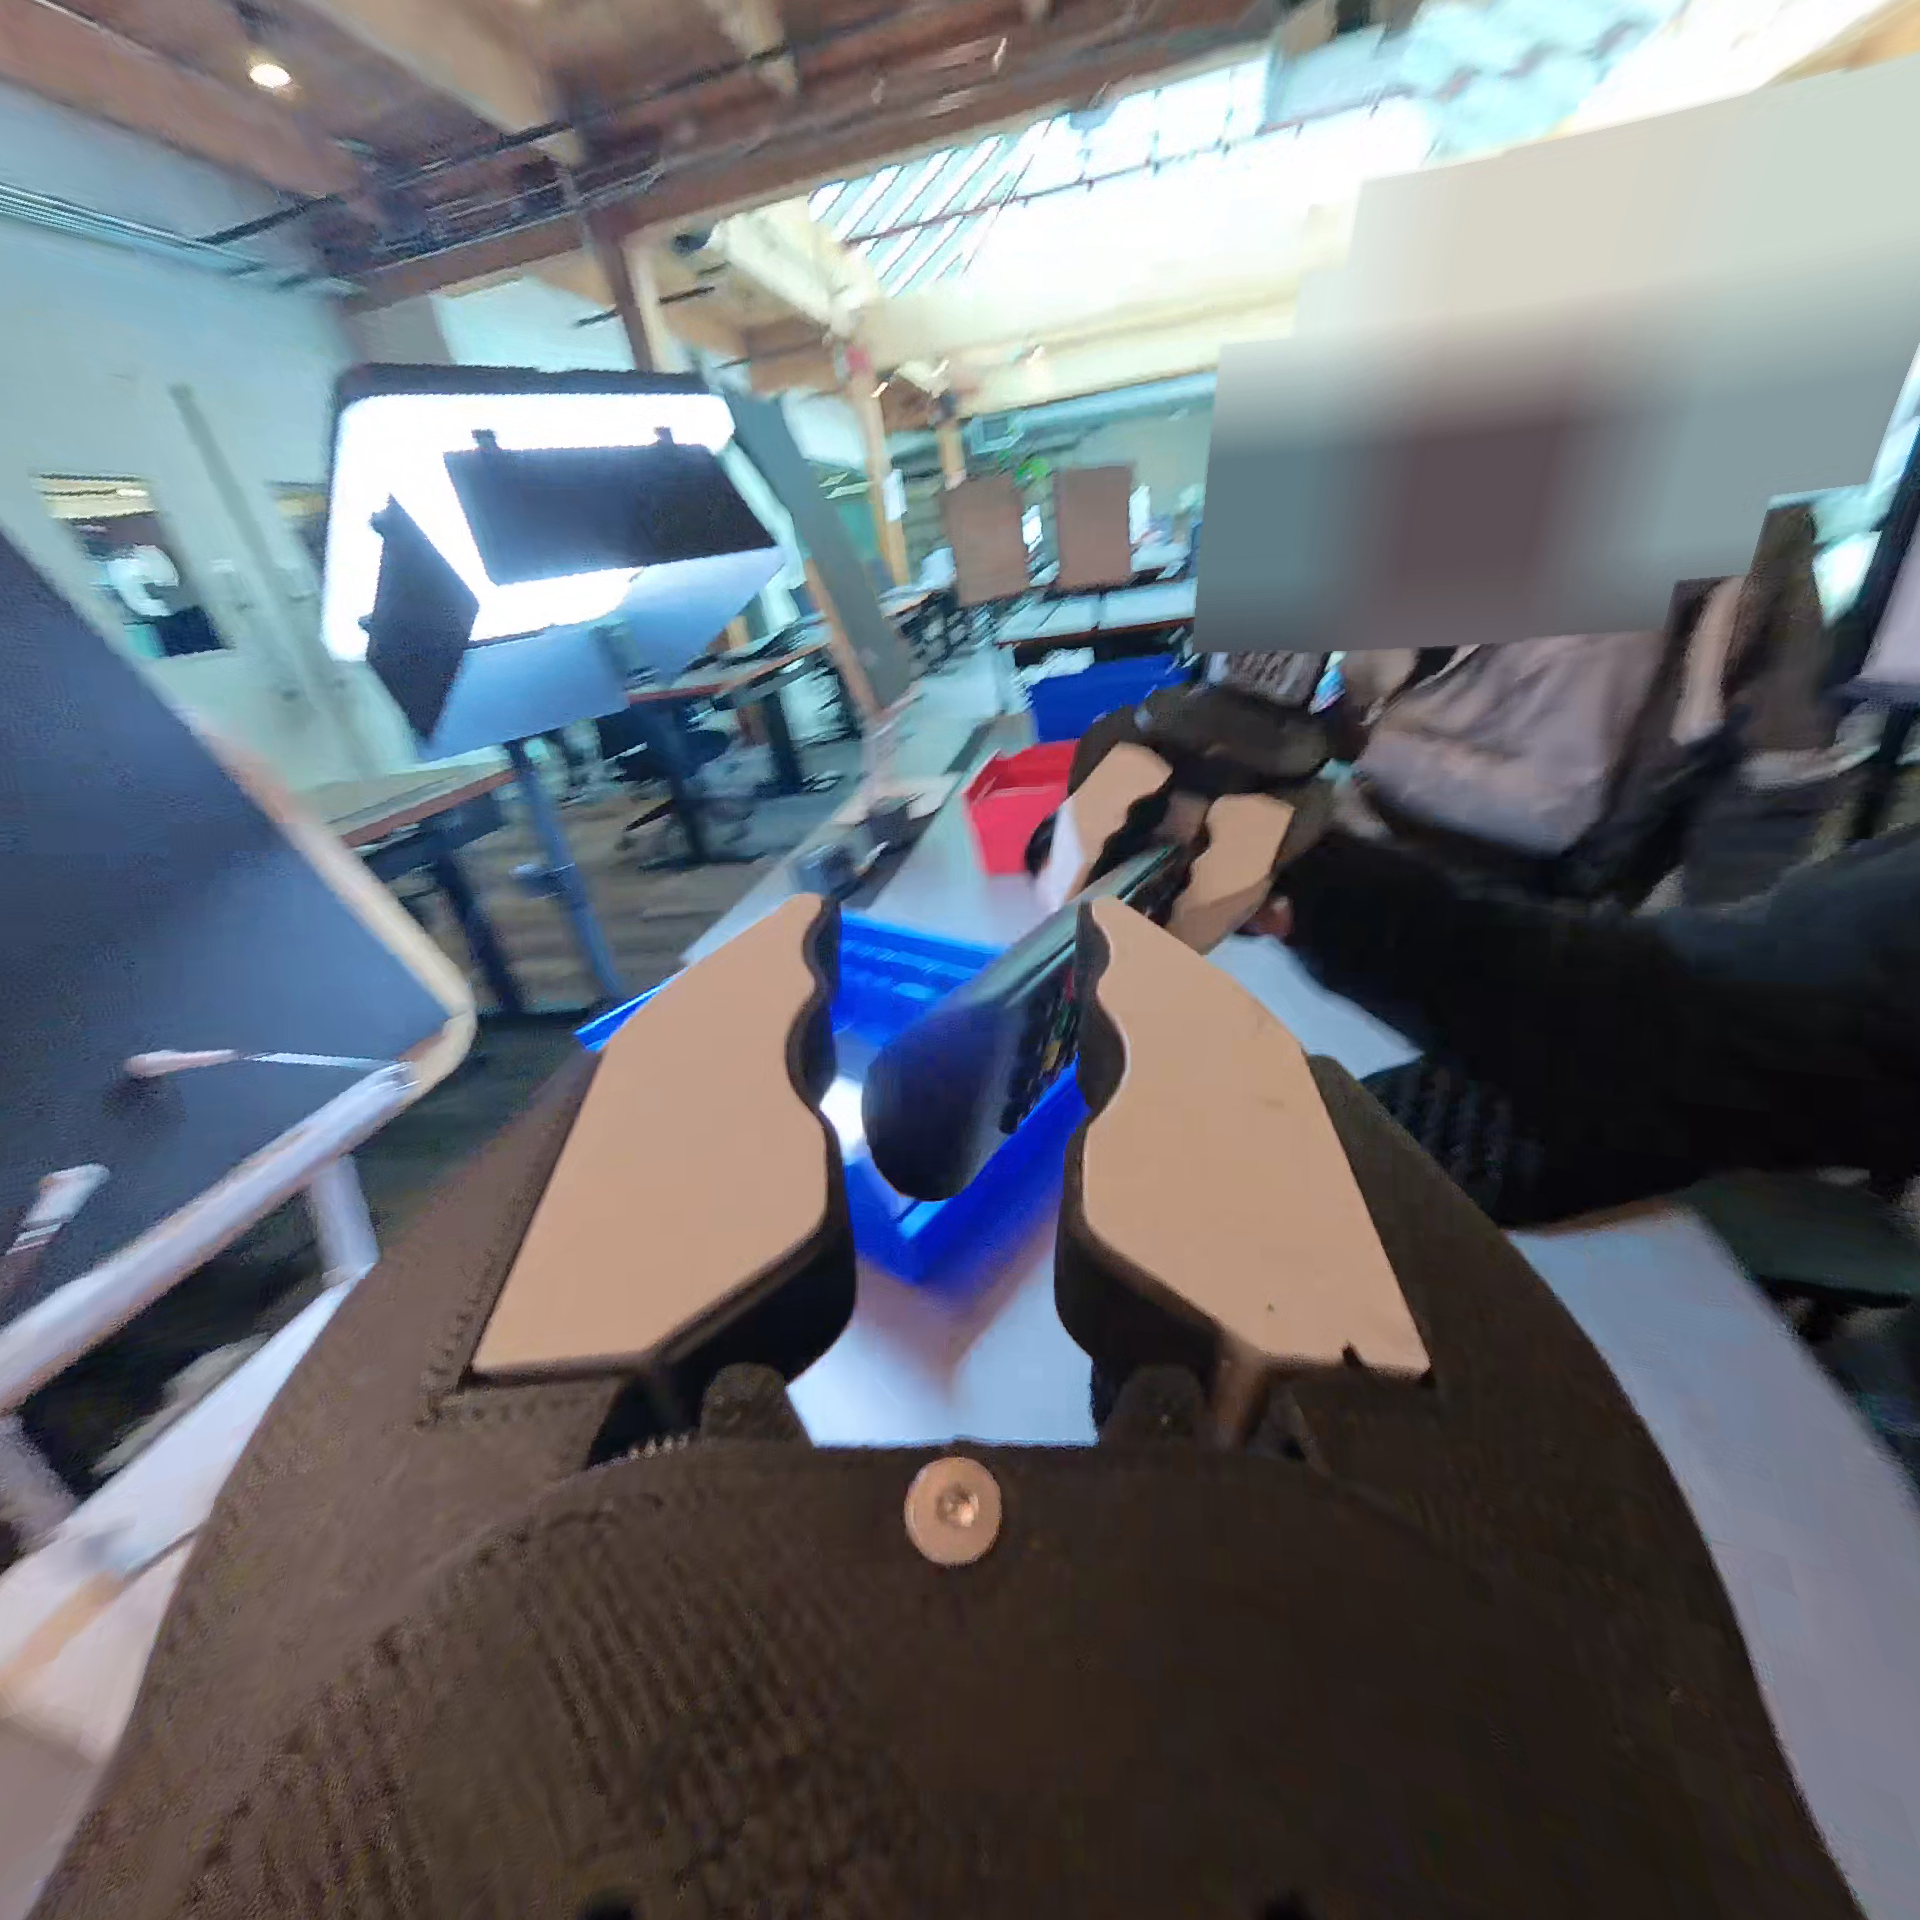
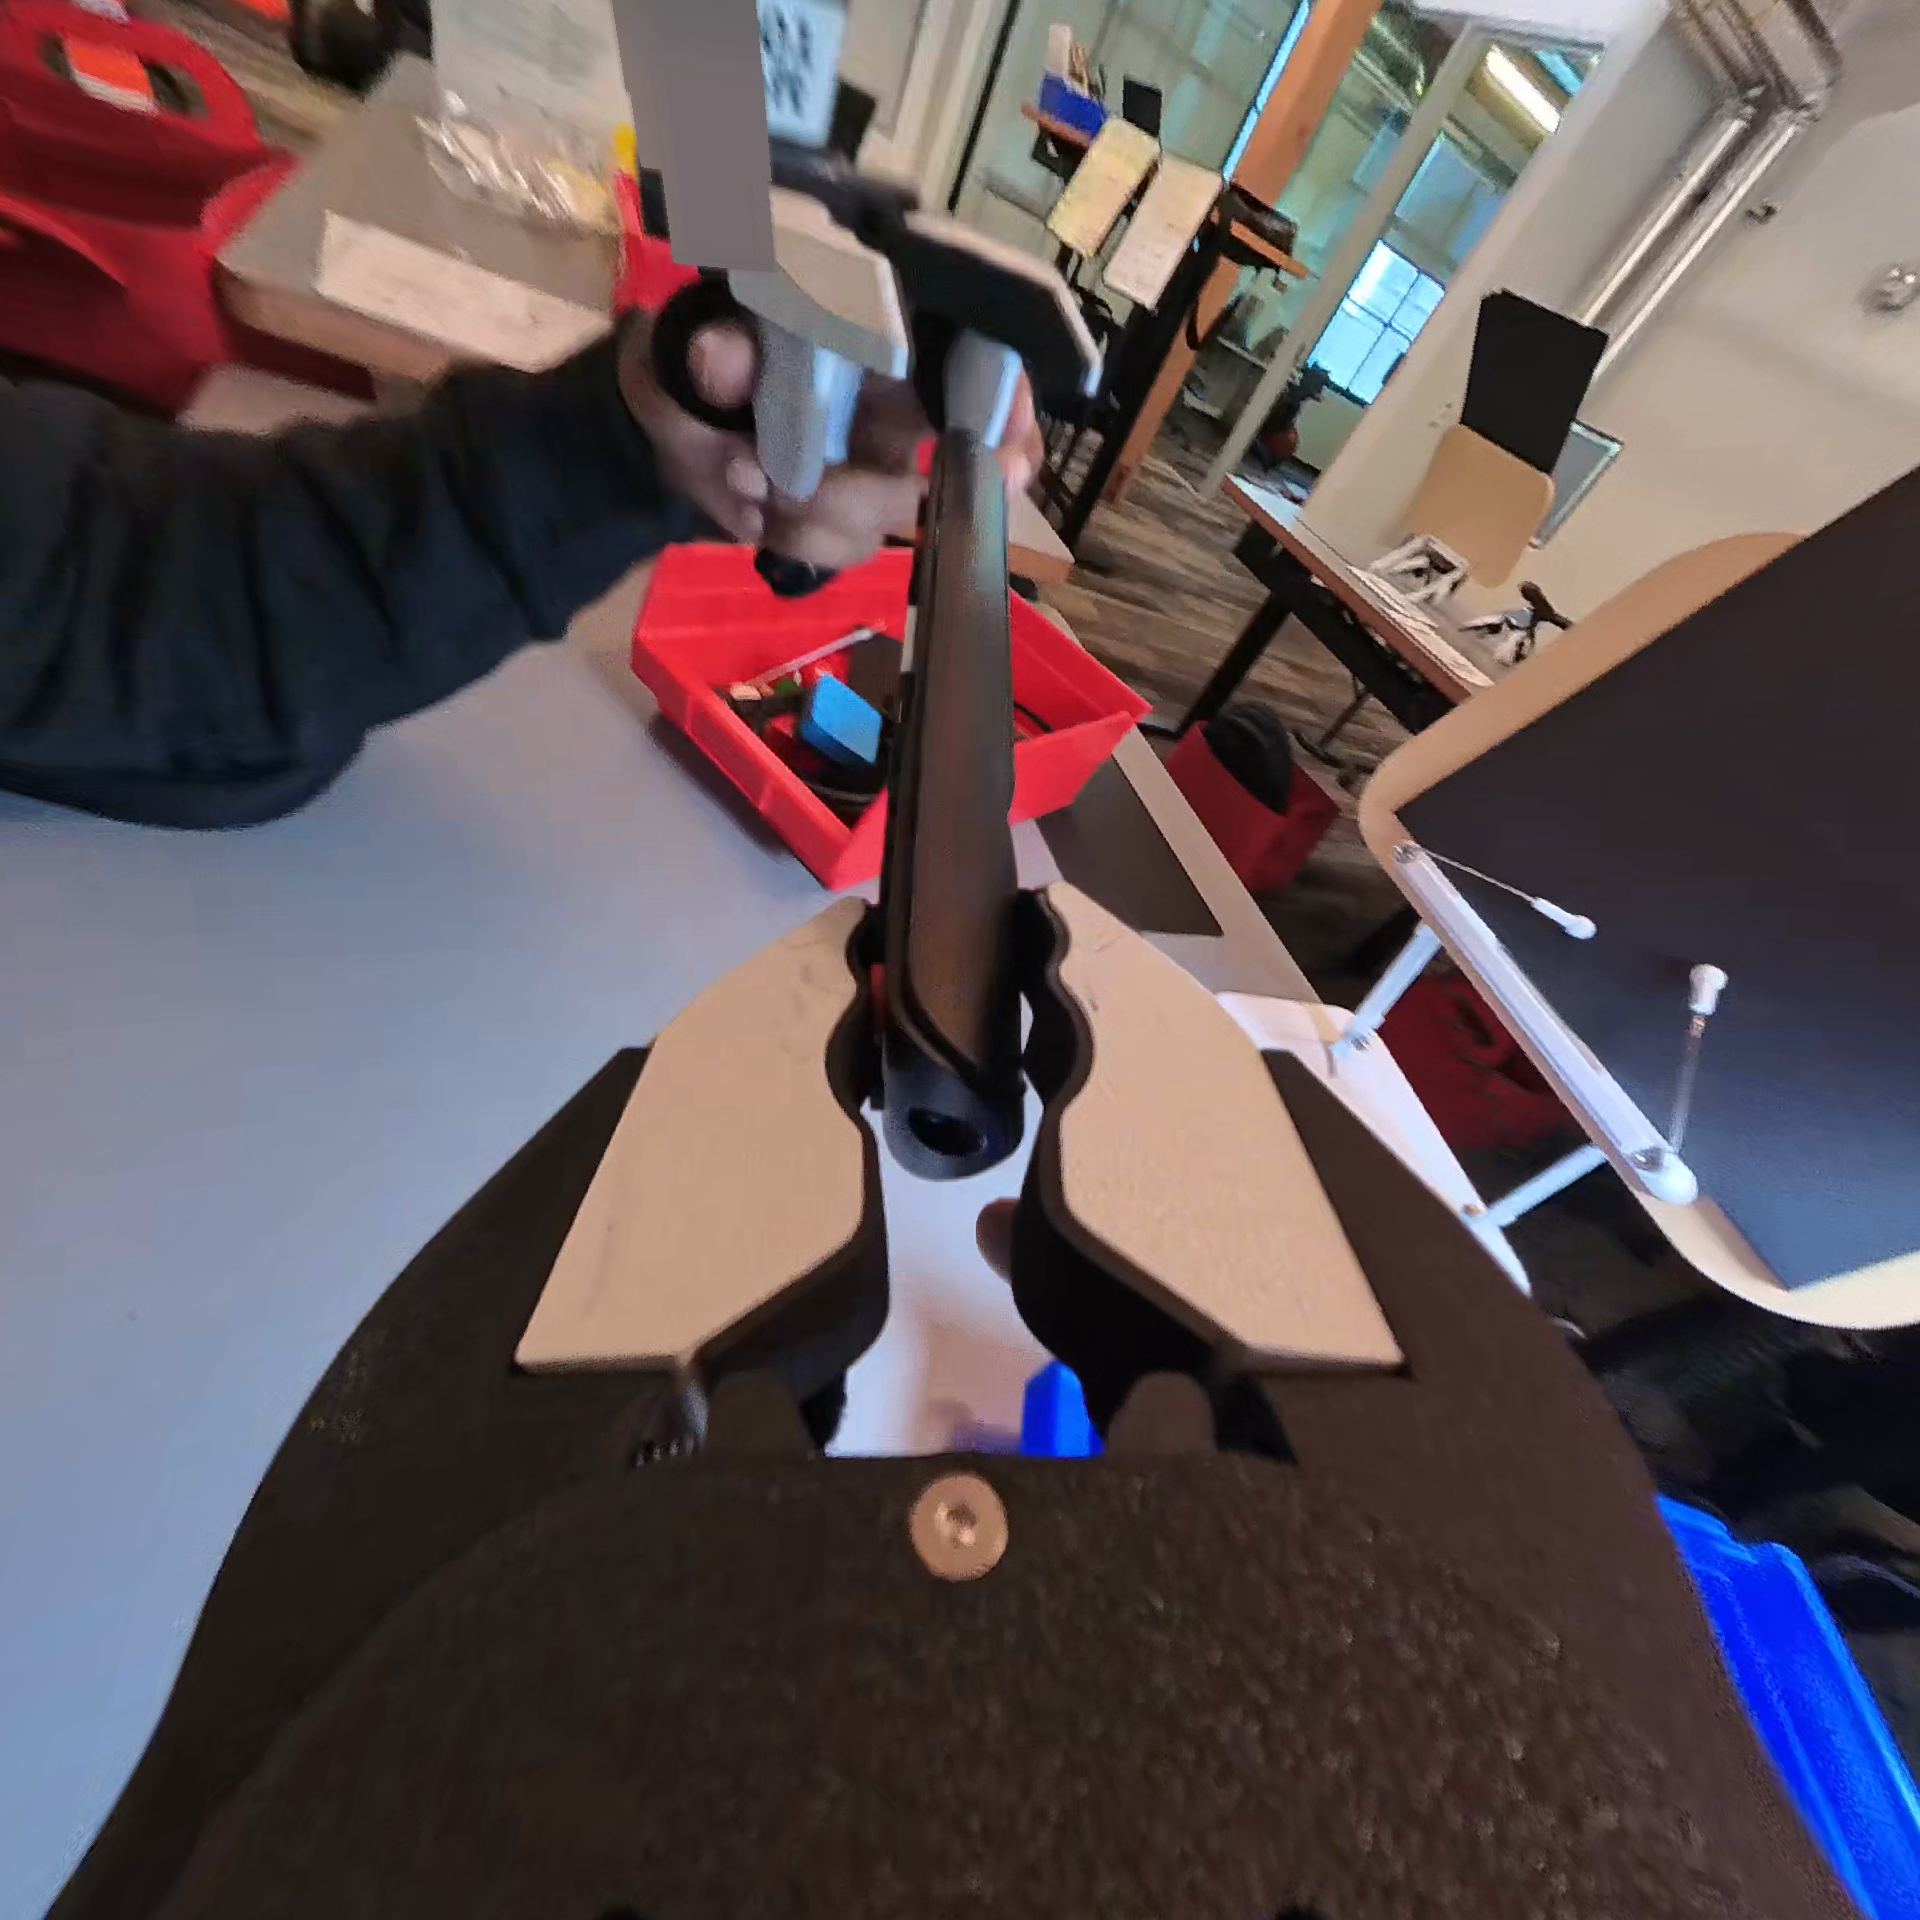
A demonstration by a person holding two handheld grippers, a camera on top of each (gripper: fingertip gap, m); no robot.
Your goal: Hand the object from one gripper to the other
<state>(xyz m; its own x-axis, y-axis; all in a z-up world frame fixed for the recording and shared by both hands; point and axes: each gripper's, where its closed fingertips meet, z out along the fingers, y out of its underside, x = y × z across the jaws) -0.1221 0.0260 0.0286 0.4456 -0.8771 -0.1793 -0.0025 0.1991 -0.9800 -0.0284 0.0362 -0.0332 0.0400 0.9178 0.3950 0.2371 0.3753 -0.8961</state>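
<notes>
A long black remote control [image 1: 966, 1060] hangs in the air between both grippers. My left gripper [image 1: 956, 925] is open. The near end of the remote lies between its fingers, against the right finger [image 1: 1195, 1122], with a gap on the left side. My right gripper [image 1: 1164, 831] shows farther off, shut on the remote's other end. In the right wrist view my right gripper [image 2: 951, 914] is shut on the remote [image 2: 956, 727], which points away toward the left gripper [image 2: 883, 447], held by a hand in a dark sleeve.
A blue bin [image 1: 977, 1195] sits on the white table [image 2: 312, 987] under the left gripper, and shows in the right wrist view [image 2: 1787, 1704]. A red bin [image 2: 748, 665] holds small items. A black panel with a wooden rim [image 2: 1714, 883] stands at the table's side. The gap from one gripper's tips to the other's is roughly 12 cm.
</notes>
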